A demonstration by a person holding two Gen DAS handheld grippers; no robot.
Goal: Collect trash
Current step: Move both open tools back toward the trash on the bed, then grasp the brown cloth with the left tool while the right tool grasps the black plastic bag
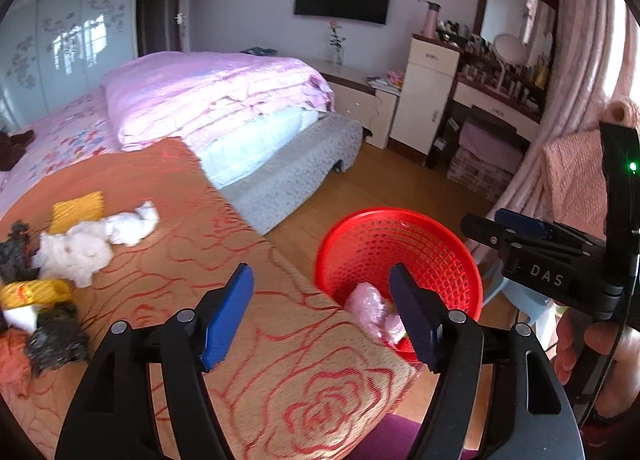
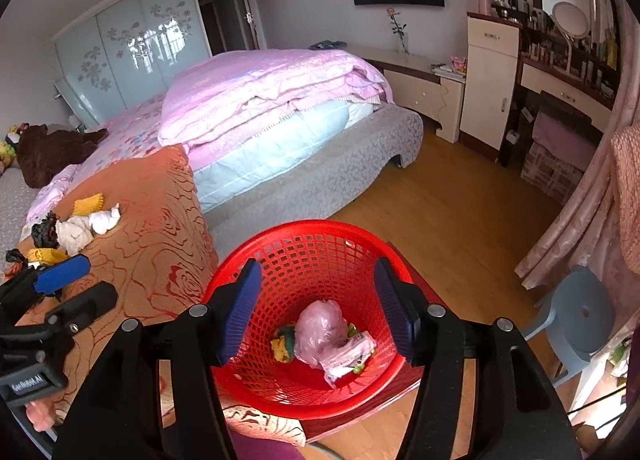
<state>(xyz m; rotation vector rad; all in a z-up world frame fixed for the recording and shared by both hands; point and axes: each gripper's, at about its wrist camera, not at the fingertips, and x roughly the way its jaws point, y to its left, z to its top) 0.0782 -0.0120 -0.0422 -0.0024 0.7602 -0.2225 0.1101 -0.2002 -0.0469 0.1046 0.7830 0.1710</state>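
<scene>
Both grippers' jaws stand apart, empty: right gripper point(image 2: 316, 304) over the red plastic mesh basket point(image 2: 320, 236), whose crumpled pink bag point(image 2: 320, 330) half-hides a yellow scrap; left gripper point(image 1: 320, 312) above the orange rose-patterned blanket point(image 1: 280, 340).

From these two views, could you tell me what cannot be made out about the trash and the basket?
- Trash pile, left wrist view: its left part is cut off by the frame edge.
- Red basket, left wrist view: contents mostly hidden behind the finger.
- White wrapper, right wrist view: print too small to read.
</scene>
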